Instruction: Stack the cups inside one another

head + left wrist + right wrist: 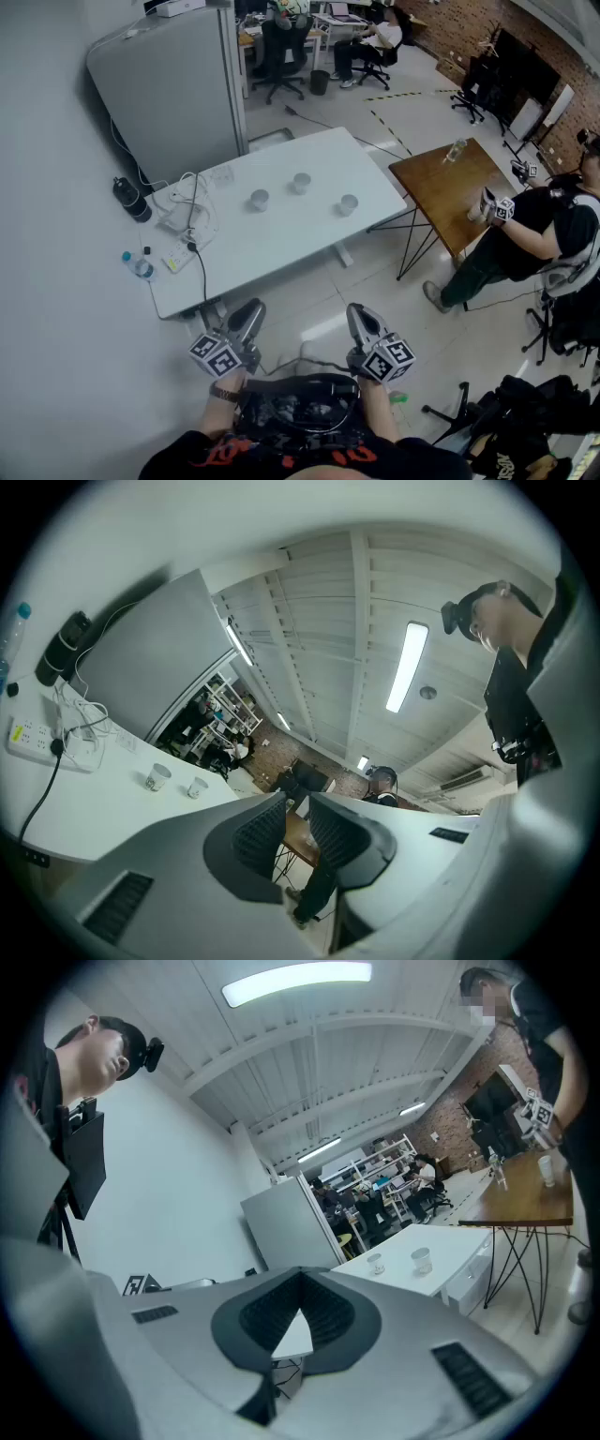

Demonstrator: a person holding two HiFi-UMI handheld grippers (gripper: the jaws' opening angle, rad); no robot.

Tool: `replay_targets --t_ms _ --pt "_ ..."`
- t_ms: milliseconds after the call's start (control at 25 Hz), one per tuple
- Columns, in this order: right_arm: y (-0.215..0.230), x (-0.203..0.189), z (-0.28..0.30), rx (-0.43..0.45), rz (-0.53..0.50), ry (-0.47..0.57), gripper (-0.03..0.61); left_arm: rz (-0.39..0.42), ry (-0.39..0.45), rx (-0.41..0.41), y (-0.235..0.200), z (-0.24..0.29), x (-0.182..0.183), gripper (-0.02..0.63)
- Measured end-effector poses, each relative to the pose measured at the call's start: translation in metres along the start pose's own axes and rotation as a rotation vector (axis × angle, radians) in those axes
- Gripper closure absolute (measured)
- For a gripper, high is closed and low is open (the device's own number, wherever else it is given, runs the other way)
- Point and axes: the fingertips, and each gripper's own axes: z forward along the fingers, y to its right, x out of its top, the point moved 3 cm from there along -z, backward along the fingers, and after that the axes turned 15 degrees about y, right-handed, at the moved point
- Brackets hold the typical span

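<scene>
Three small pale cups (259, 200), (300, 183), (348, 203) stand apart and upright in a loose row on the white table (281, 244). Both grippers hang close to my body, well short of the table. The left gripper (251, 313) points toward the table's near edge, and in its own view the left gripper (297, 810) is open by a narrow gap with nothing in it. Two cups (157, 777), (196, 787) show far off there. The right gripper (361, 317) is shut and empty. In the right gripper view its tips (302, 1275) meet, with two cups (375, 1263), (421, 1259) beyond.
A power strip with cables (184, 221) lies on the table's left end. A black bottle (131, 200) and a water bottle (139, 266) stand on the floor to its left. A grey partition (169, 84) is behind. A wooden table (450, 192) and a person (530, 230) are at right.
</scene>
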Motion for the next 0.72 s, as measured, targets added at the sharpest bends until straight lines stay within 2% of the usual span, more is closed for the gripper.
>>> replay_targets --t_ms 200,560,720 --pt "0.007 0.001 0.003 -0.008 -0.012 0.011 0.574 0.008 -0.001 0.018 -0.004 -0.003 -0.002 0.534" --pt "0.037 0.018 0.06 0.036 -0.069 0.06 0.574 0.121 -0.008 0.011 -0.029 0.051 0.019 0.534" --pt "0.067 0.028 0.097 0.065 -0.078 0.049 0.574 0.157 0.026 -0.012 -0.04 0.09 0.032 0.579"
